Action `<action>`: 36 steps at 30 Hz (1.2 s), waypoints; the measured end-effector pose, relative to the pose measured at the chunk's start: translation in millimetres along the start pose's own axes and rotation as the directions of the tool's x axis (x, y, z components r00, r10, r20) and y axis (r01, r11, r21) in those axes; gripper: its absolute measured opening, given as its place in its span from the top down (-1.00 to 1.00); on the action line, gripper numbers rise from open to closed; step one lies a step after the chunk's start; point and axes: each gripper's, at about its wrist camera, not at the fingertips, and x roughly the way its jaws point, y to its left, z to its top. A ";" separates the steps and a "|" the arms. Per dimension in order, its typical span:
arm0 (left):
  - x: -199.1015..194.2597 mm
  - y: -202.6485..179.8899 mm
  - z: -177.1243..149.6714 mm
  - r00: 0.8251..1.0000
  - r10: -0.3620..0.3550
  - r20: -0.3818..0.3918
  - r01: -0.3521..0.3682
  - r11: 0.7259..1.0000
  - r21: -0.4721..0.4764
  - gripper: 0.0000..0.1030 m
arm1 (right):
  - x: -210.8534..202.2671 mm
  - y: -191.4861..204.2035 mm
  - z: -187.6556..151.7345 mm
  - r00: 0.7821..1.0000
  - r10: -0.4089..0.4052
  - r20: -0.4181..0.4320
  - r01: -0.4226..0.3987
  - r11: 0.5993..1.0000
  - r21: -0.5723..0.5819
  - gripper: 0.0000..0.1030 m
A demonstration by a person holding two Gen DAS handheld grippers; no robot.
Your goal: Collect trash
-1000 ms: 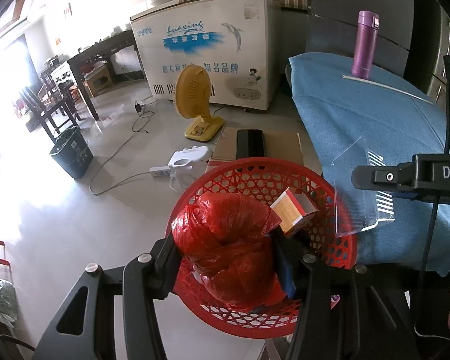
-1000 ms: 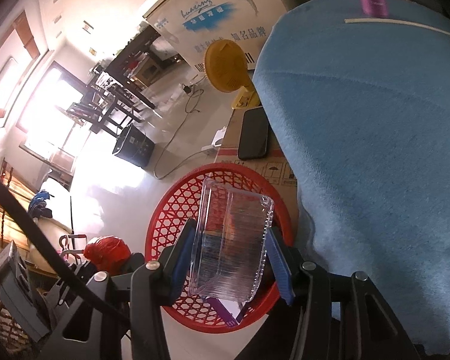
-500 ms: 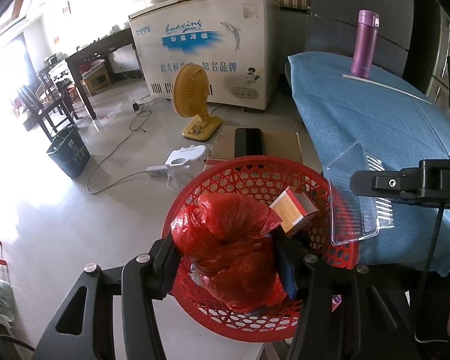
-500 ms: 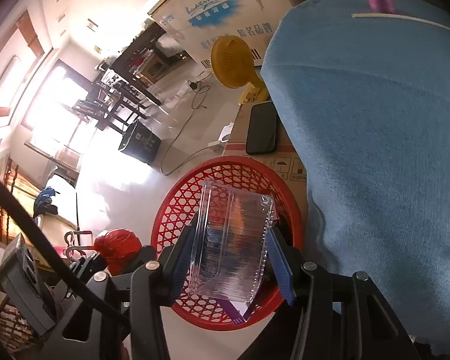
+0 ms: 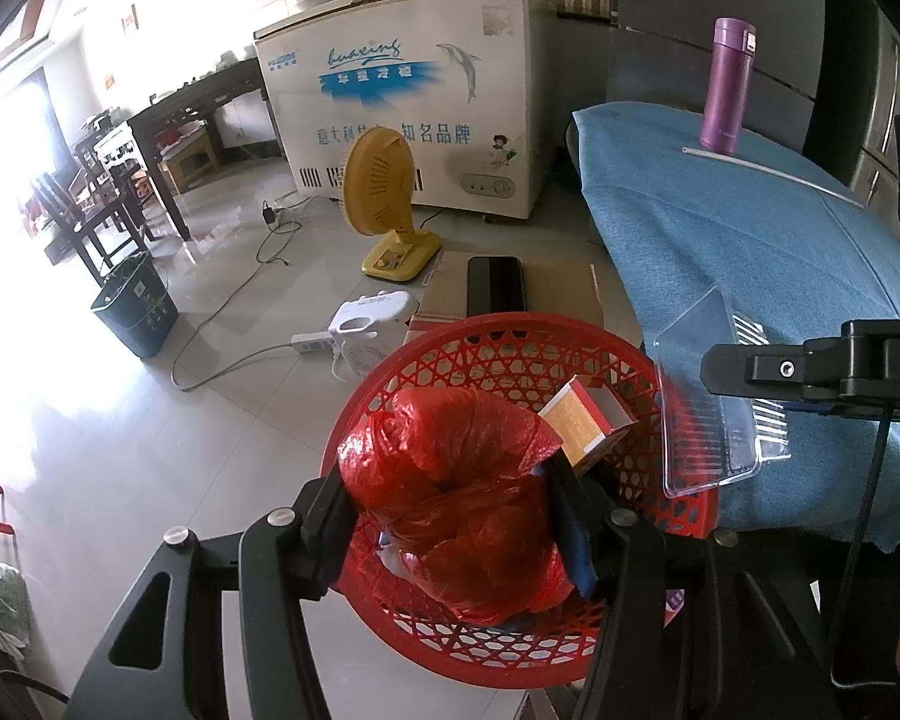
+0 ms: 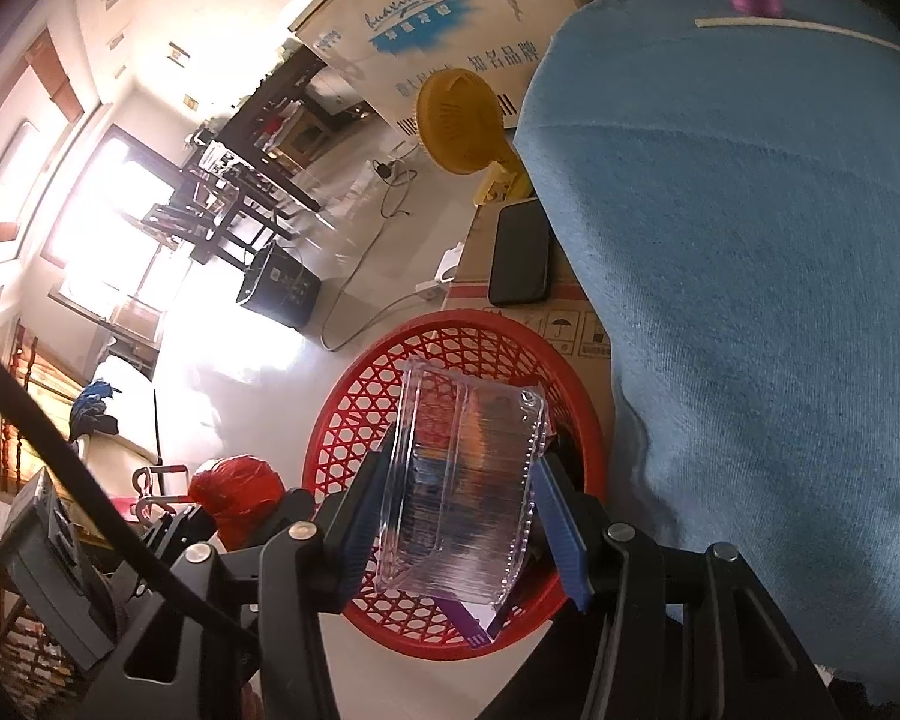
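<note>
The left gripper [image 5: 450,510] has its fingers clamped on a crumpled red plastic bag [image 5: 450,498], which bulges above and below the grip and hides most of the floor of the red basket [image 5: 606,354] under it; the bag has no clear long axis. Behind the bag, a small orange-and-white carton [image 5: 588,420] lies inside the basket near its right rim, tilted, its open end pointing up and to the right; its lower end is covered by the bag and the right finger. The right gripper [image 6: 462,516] is closed on a clear plastic clamshell box [image 6: 462,480], held on edge over the basket [image 6: 354,420], its long axis running from the fingers up and away toward the basket's far rim. Through the box, the basket contents blur into streaks; a purple strip [image 6: 468,618] pokes out below it and cannot be identified. In the left view the same box [image 5: 714,408] hangs at the basket's right rim, beside the blue-cloth-covered desk [image 5: 720,228], partly crossed by the other gripper's black body. A purple flask [image 5: 729,87] stands at the desk's far edge with a white straw [image 5: 768,174] just in front of it; the right view cuts off the flask's top. A black phone [image 5: 495,291] lies on a cardboard box [image 5: 564,294] past the basket.
</note>
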 end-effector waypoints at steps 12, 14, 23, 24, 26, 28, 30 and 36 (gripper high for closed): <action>1.2 5.1 2.7 1.000 -0.001 0.004 0.001 1.000 -0.016 -0.25 | 0.2 -2.4 0.4 1.000 0.015 -0.005 -0.015 1.000 0.007 -0.07; 0.9 7.3 2.8 1.000 -0.004 0.005 0.004 1.000 -0.021 -0.28 | 0.1 -1.7 0.0 1.000 0.017 -0.005 -0.017 1.000 0.005 -0.07; -4.6 7.3 5.6 1.000 0.000 0.011 0.000 0.999 -0.034 -0.33 | -6.2 -6.5 -2.0 1.000 0.018 0.015 -0.018 1.000 0.020 -0.08; -7.7 6.6 6.4 1.000 0.002 0.018 -0.001 1.000 -0.031 -0.34 | -7.6 -8.1 -2.2 1.000 0.019 0.018 -0.019 0.999 0.026 -0.07; -14.9 4.0 8.7 0.999 0.007 0.035 -0.006 1.000 -0.024 -0.34 | -10.1 -11.5 -2.7 0.999 0.021 0.026 -0.022 0.999 0.037 -0.07; -23.8 0.8 11.8 0.998 0.017 0.054 -0.016 1.000 -0.017 -0.35 | -14.7 -16.2 -3.2 0.999 0.020 0.038 -0.022 0.999 0.047 -0.07; -33.0 -2.3 14.7 0.997 0.023 0.076 -0.022 1.000 -0.012 -0.35 | -19.9 -20.9 -3.8 0.999 0.015 0.050 -0.018 0.998 0.055 -0.08; -54.3 -8.8 22.3 0.991 0.046 0.122 -0.046 0.999 -0.002 -0.37 | -35.6 -23.6 -5.8 0.997 0.004 0.081 -0.008 0.999 0.041 -0.08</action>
